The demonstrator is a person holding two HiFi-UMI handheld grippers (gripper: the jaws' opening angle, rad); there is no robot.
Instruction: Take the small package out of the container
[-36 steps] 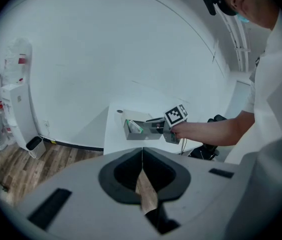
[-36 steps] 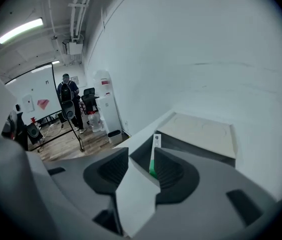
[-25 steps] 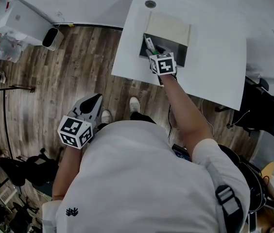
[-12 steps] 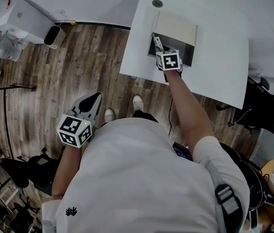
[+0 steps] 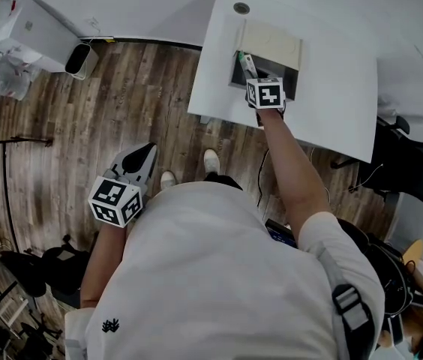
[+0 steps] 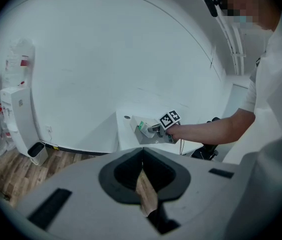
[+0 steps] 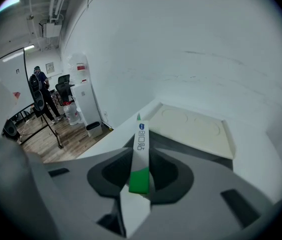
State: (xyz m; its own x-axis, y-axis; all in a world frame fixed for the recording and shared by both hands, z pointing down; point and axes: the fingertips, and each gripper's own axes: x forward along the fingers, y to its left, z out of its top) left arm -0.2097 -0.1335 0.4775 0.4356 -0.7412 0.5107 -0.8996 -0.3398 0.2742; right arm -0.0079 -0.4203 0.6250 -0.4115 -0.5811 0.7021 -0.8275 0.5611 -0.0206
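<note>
On the white table stands a grey container whose beige lid lies open behind it. My right gripper reaches into its left end and is shut on the small package, a slim white and green packet. In the right gripper view the small package stands tilted up between the right gripper's jaws, in front of the lid. My left gripper hangs low over the wooden floor, far from the table. The left gripper is shut and holds nothing.
A round hole sits in the table behind the container. A white cabinet and a small bin stand by the wall at the far left. A black chair is to the right of the table.
The right gripper stays at the container's left end with the package at its tips, and the package now stands a little higher. The left gripper has not moved.
</note>
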